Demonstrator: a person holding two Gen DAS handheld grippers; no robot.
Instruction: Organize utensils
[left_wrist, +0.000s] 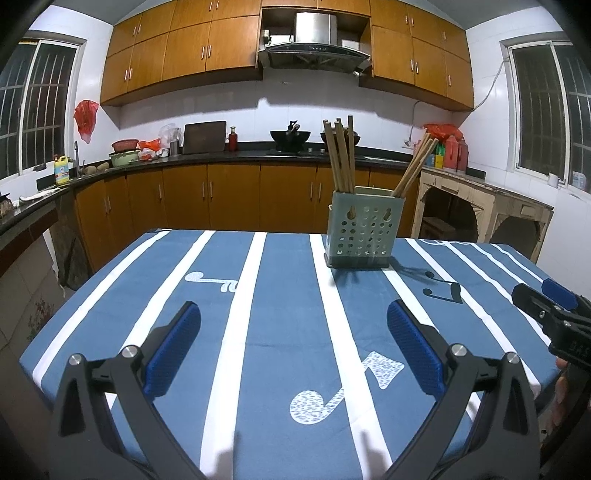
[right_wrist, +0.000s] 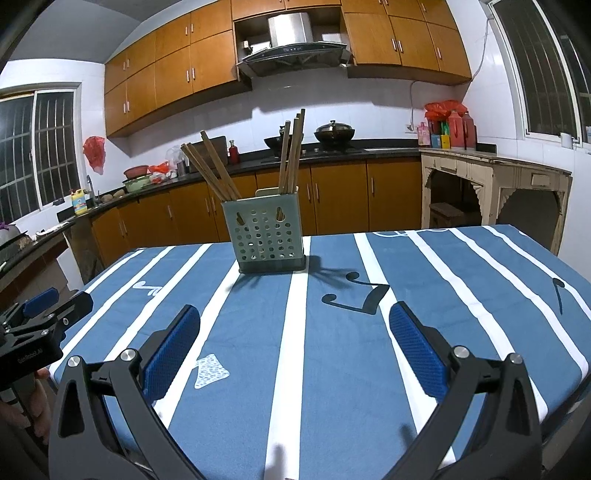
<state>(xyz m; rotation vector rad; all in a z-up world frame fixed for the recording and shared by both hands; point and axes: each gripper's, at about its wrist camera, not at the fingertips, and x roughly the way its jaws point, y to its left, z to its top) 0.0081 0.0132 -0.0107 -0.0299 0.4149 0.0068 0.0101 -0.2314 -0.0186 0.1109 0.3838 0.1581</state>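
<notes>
A pale green perforated utensil holder (left_wrist: 364, 230) (right_wrist: 266, 232) stands upright near the far edge of the table. Several wooden chopsticks (left_wrist: 341, 158) (right_wrist: 291, 151) stick out of it in two bunches, one upright and one leaning outward (left_wrist: 415, 168) (right_wrist: 210, 168). My left gripper (left_wrist: 293, 334) hovers open over the near part of the table, with nothing between its blue pads. My right gripper (right_wrist: 295, 334) is open and empty too, well short of the holder. Each gripper shows at the other view's edge (left_wrist: 546, 310) (right_wrist: 48, 310).
The table carries a blue cloth with white stripes and music notes (left_wrist: 280, 325) (right_wrist: 332, 350). Behind it runs a dark kitchen counter (left_wrist: 221, 157) with woks, bottles and bowls over wooden cabinets. A worn white cabinet (right_wrist: 495, 184) stands at the right wall.
</notes>
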